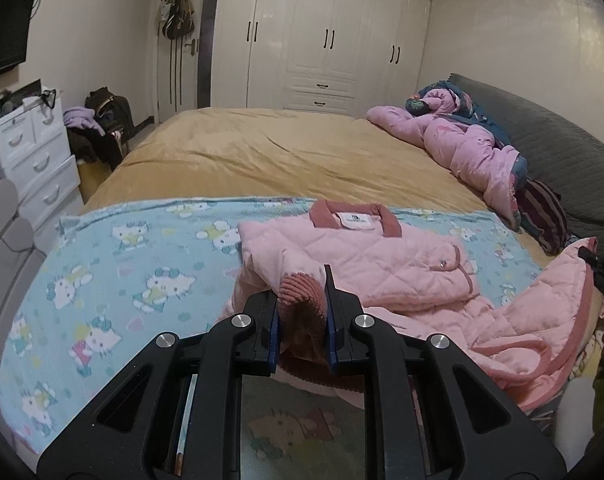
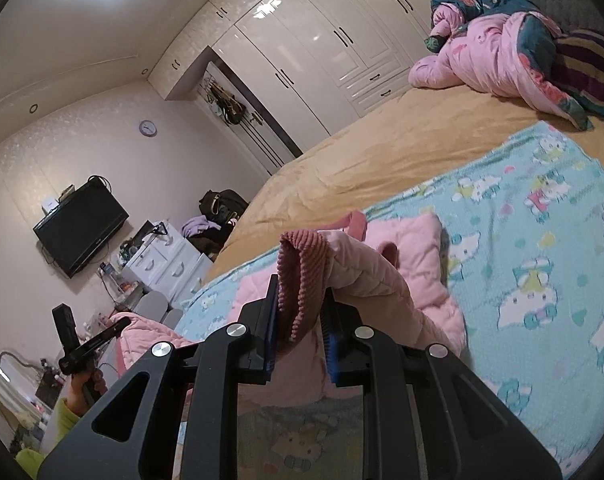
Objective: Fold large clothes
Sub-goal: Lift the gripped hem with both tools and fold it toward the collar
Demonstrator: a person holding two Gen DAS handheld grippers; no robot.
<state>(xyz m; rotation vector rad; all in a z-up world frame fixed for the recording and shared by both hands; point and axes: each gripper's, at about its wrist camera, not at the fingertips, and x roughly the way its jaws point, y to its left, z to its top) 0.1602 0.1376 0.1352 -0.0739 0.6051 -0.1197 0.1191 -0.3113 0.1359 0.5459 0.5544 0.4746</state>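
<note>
A pale pink quilted jacket (image 1: 366,256) lies on a blue cat-print blanket (image 1: 121,272), its dark-pink collar (image 1: 354,218) at the far side. My left gripper (image 1: 301,284) is shut on a ribbed dark-pink sleeve cuff (image 1: 302,304), lifted off the blanket. In the right wrist view my right gripper (image 2: 302,286) is shut on a ribbed cuff (image 2: 302,260), and the sleeve (image 2: 366,276) trails down to the jacket body (image 2: 414,236). The right gripper shows at the right edge (image 1: 600,272) by raised pink cloth. A hand in a green sleeve holds the left gripper (image 2: 101,336).
The blanket (image 2: 522,240) covers the near part of a bed with a tan cover (image 1: 281,152). A crumpled pink quilt (image 1: 462,140) lies by the grey headboard (image 1: 542,132). White drawers (image 1: 33,152) stand left of the bed, and a white wardrobe (image 1: 326,32) fills the far wall.
</note>
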